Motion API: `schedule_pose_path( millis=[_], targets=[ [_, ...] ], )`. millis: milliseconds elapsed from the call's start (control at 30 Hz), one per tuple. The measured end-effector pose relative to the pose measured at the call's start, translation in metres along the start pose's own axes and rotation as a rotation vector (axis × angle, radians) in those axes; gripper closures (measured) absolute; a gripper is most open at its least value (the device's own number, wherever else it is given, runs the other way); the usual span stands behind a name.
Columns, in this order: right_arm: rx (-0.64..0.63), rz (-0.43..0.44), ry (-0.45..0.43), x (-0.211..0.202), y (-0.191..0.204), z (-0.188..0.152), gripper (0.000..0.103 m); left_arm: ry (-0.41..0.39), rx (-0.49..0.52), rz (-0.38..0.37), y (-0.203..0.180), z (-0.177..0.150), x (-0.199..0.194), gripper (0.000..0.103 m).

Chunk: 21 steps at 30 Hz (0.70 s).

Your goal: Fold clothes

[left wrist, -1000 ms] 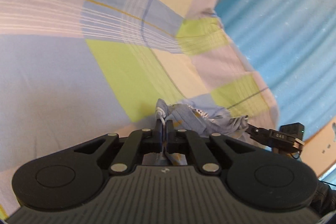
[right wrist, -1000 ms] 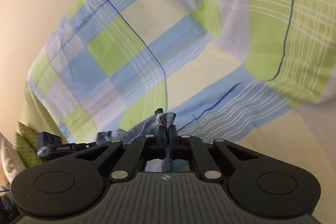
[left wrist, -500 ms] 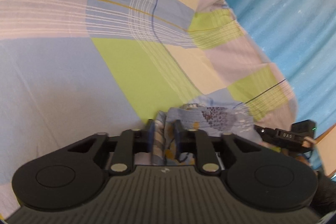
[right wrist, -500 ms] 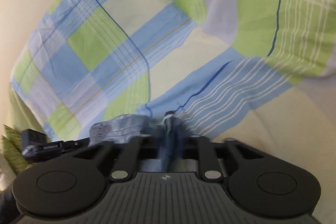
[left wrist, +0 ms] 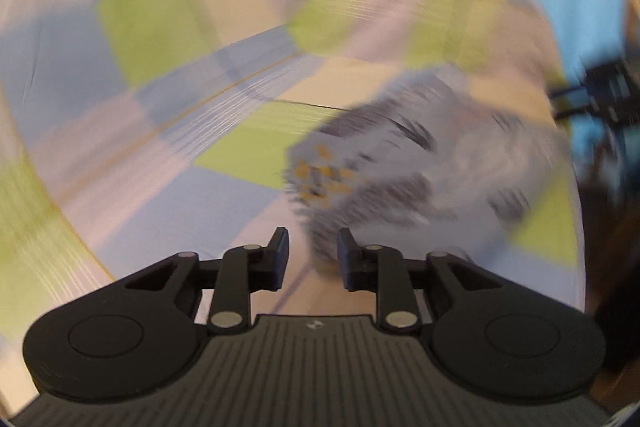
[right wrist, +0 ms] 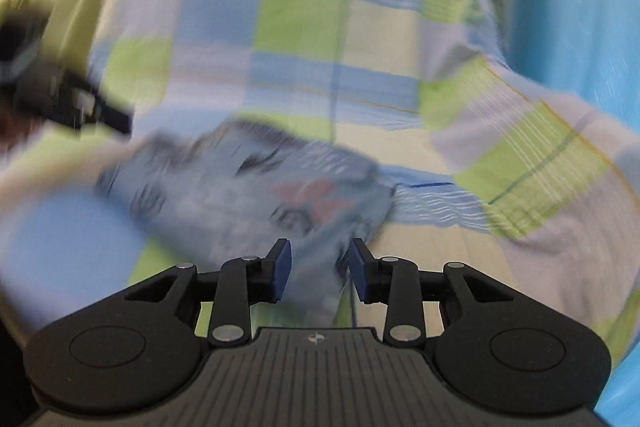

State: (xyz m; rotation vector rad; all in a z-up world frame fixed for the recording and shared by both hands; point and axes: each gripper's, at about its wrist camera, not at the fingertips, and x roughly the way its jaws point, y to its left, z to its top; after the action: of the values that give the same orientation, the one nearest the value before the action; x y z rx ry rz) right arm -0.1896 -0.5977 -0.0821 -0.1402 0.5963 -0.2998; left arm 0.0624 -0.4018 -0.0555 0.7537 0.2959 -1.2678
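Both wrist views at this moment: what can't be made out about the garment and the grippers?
- Left wrist view: motion blur smears the blue garment; its print and fold edges are unreadable.
- Right wrist view: the same blur; the garment's near end is hidden behind the open right gripper.
- Left gripper is open; whether cloth touches its fingers is unclear.
- The other gripper at each frame's edge is blurred and cut off.

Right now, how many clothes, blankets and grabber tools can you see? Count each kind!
Patterned blue garment: 1
Checked bedsheet: 1
Grippers: 2, left gripper and right gripper, both with jaws open
Total: 4
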Motion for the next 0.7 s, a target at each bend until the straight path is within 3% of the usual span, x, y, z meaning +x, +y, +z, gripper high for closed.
schedule_pose_path(
  millis=[133,233,367,433,467,500,533,567,633,700],
  targets=[
    [-0.348,-0.096,0.04,0.003,0.046,-0.012,0.058,0.003,0.365,0.078,-0.069,-0.025,-0.012,0.072],
    [-0.509,-0.146,0.081,0.021,0.062,-0.022,0.056,0.011,0.509,0.134,-0.097,-0.041,0.0,0.07],
    [-0.567,-0.158,0.073,0.036,0.071,-0.022,0.056,-0.022,0.594,0.216,-0.11,-0.041,0.02,0.07],
    [-0.599,-0.155,0.074,0.044,0.078,-0.02,0.057,-0.015,0.63,0.224,-0.112,-0.038,0.03,0.082],
    [-0.622,-0.155,0.078,0.049,0.081,-0.02,0.057,-0.002,0.662,0.215,-0.113,-0.039,0.034,0.092],
    [-0.639,-0.156,0.083,0.053,0.083,-0.021,0.062,0.007,0.686,0.21,-0.113,-0.041,0.035,0.095],
    [-0.636,-0.157,0.094,0.056,0.081,-0.02,0.078,0.009,0.696,0.21,-0.112,-0.044,0.035,0.096],
    [-0.598,-0.166,0.113,0.059,0.075,-0.017,0.086,0.016,0.701,0.21,-0.109,-0.047,0.034,0.098],
    [-0.489,-0.181,0.161,0.064,0.056,-0.013,0.093,0.031,0.69,0.212,-0.106,-0.049,0.031,0.1],
    [-0.467,-0.179,0.171,0.061,0.05,-0.016,0.094,0.041,0.676,0.216,-0.105,-0.051,0.028,0.102]
  ],
)
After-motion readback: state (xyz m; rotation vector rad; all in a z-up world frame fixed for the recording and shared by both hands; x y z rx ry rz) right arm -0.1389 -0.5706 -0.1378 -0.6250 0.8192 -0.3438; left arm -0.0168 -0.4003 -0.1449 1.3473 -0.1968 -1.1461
